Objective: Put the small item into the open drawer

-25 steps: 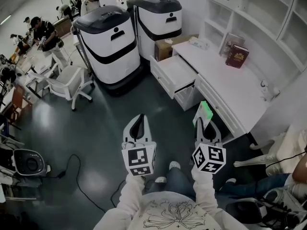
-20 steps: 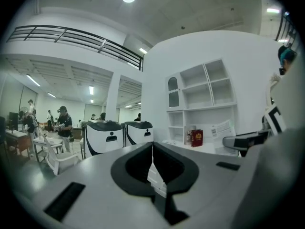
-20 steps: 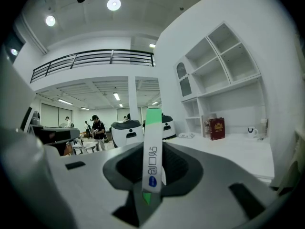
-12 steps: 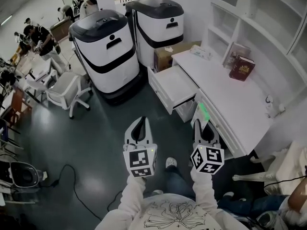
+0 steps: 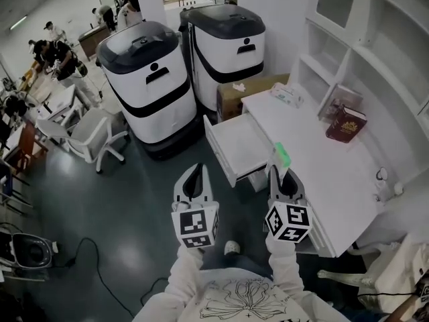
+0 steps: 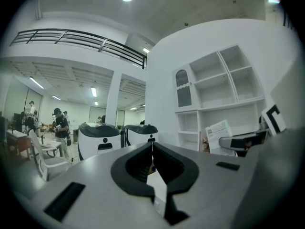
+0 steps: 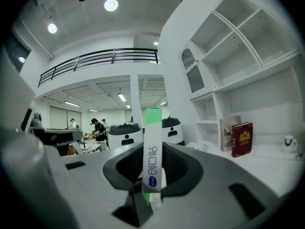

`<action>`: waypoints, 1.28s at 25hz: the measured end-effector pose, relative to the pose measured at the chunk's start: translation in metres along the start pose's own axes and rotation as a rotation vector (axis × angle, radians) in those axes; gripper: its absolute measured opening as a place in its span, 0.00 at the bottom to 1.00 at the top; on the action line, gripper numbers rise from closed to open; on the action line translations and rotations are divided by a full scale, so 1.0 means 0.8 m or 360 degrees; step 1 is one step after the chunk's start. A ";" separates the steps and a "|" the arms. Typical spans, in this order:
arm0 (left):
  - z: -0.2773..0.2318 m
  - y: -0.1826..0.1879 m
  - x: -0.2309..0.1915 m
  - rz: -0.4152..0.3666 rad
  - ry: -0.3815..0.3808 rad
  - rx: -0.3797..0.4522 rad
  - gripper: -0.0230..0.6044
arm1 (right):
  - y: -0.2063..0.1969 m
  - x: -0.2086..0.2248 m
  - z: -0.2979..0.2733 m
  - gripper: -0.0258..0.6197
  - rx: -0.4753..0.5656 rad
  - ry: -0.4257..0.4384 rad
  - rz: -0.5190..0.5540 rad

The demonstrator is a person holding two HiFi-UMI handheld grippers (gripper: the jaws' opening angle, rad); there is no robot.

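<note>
My right gripper point(image 5: 281, 172) is shut on the small item point(image 5: 283, 155), a slim white box with a green end that sticks up out of the jaws. In the right gripper view the small item point(image 7: 152, 156) stands upright between the jaws. The open drawer point(image 5: 236, 147) juts out from the white desk point(image 5: 322, 173), just ahead and left of the right gripper; it looks empty. My left gripper point(image 5: 194, 173) hangs over the floor, left of the drawer. Its jaws are shut together with nothing between them, as the left gripper point(image 6: 152, 147) shows in its own view.
Two big white-and-black machines point(image 5: 153, 79) point(image 5: 226, 42) stand behind the drawer, with a cardboard box point(image 5: 236, 98) beside them. A red book point(image 5: 346, 124) leans in the shelving on the desk. A white chair point(image 5: 90, 131) stands at the left, people farther back.
The view has moved forward: the desk and open drawer have come closer, and the drawer now lies just ahead of the right gripper. Both grippers keep their pose and grip.
</note>
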State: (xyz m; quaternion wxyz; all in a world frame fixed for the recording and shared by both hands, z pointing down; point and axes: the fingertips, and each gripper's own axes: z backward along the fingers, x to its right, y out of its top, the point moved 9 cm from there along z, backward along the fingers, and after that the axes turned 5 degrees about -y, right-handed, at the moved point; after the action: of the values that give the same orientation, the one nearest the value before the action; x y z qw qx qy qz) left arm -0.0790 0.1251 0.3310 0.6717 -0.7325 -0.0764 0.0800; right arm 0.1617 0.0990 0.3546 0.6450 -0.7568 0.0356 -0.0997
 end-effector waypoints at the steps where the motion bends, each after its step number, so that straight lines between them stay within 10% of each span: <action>1: -0.010 -0.001 0.001 0.0003 0.0004 -0.0007 0.05 | 0.000 0.004 -0.009 0.18 -0.0009 0.0006 -0.0003; 32: -0.447 -0.037 -0.135 -0.0003 -0.0237 -0.0241 0.05 | -0.027 0.035 -0.430 0.18 -0.0283 -0.0146 -0.0017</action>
State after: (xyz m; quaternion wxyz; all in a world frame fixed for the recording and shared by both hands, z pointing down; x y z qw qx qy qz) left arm -0.1062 -0.2434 0.3923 0.6069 -0.7732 -0.1324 0.1275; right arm 0.1201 -0.2363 0.4299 0.5757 -0.8150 0.0108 -0.0648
